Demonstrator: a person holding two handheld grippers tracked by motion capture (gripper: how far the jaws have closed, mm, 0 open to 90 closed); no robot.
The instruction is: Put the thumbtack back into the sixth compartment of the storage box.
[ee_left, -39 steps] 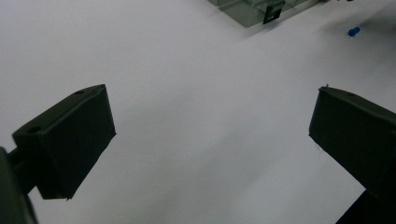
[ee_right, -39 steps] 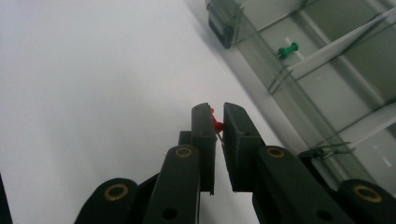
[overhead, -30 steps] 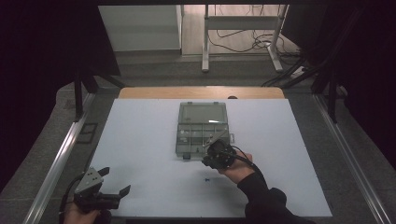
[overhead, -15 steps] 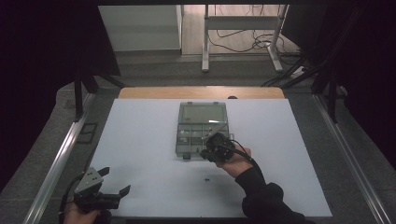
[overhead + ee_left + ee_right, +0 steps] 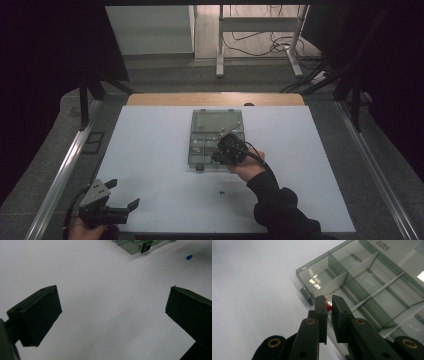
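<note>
Red pushpin (image 5: pixel 327 305) pinched in right gripper (image 5: pixel 328 302) over clear organiser box (image 5: pixel 372 287) — left gripper (image 5: pixel 112 312) wide open, empty.

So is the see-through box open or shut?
Open. The clear box has its lid folded back flat on the table, and its divided compartments lie uncovered.

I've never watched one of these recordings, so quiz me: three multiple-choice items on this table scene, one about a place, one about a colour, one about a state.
1. Where is the right tool?
A. over the compartment box
B. off the table
C. beside the left tool

2. What colour is the small pin between the right tool's jaws?
A. green
B. red
C. yellow

3. How do the left tool's jaws stand?
A. clamped on the box
C. shut on a pin
B. wide open, with nothing between them

Answers: 1 A, the high view shows it above the box's near edge; 2 B, red shows between the jaws; 3 B, bare white table lies between them.
</note>
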